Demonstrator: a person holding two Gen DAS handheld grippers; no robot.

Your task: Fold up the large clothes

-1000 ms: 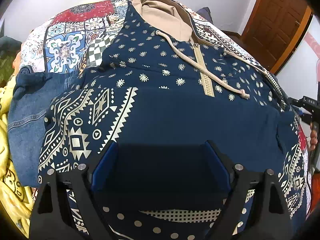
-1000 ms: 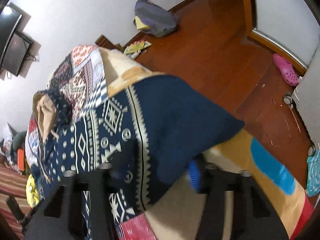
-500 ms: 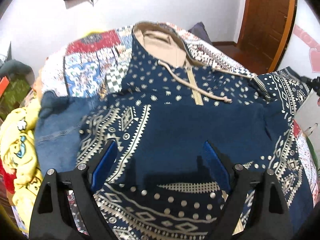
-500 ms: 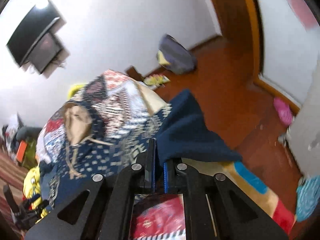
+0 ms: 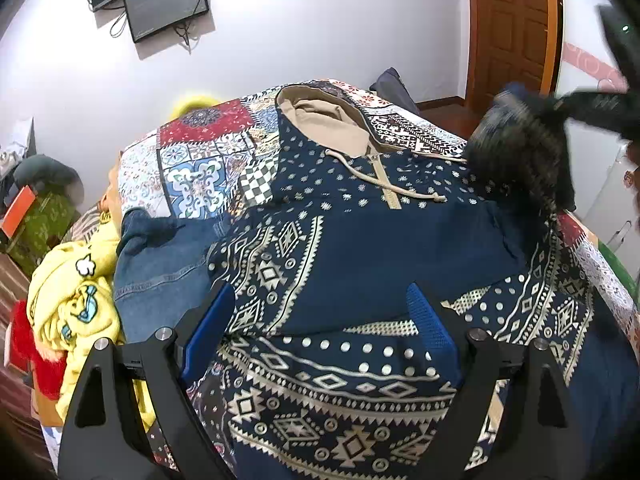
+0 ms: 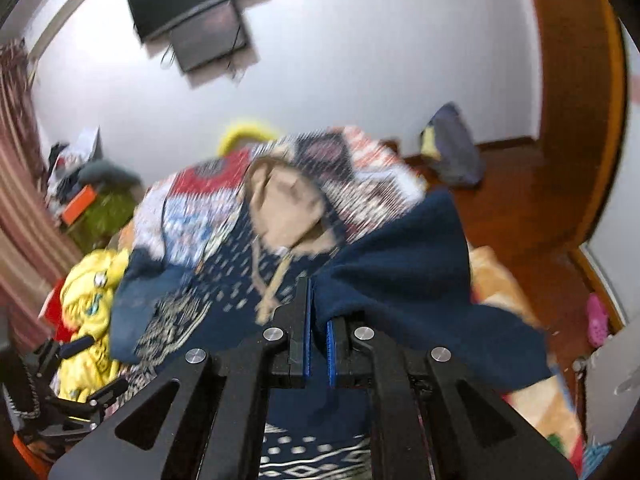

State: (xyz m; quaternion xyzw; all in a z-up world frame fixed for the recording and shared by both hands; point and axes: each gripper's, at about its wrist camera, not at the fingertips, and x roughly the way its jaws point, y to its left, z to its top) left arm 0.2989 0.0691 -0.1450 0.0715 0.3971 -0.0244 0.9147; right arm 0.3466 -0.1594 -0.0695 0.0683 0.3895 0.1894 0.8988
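Patchwork bedspread (image 5: pixel 192 168) on one bed: one navy patterned hoodie (image 5: pixel 360 248) is spread across it. Left claw (image 5: pixel 320 320) is held open above; right claw (image 6: pixel 316 344) is clamped on one sleeve (image 6: pixel 400 280).

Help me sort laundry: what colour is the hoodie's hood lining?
Beige hood lining, clearest in left wrist view.

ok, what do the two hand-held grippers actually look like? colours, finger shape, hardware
Both match. The left hand-held gripper and right hand-held gripper have matte black angular frames with triangular cut-outs and round silver bolt heads at the joints. Each finger carries a flat blue pad with a fine textured face. No cables, labels or sleeves are visible in either wrist view.
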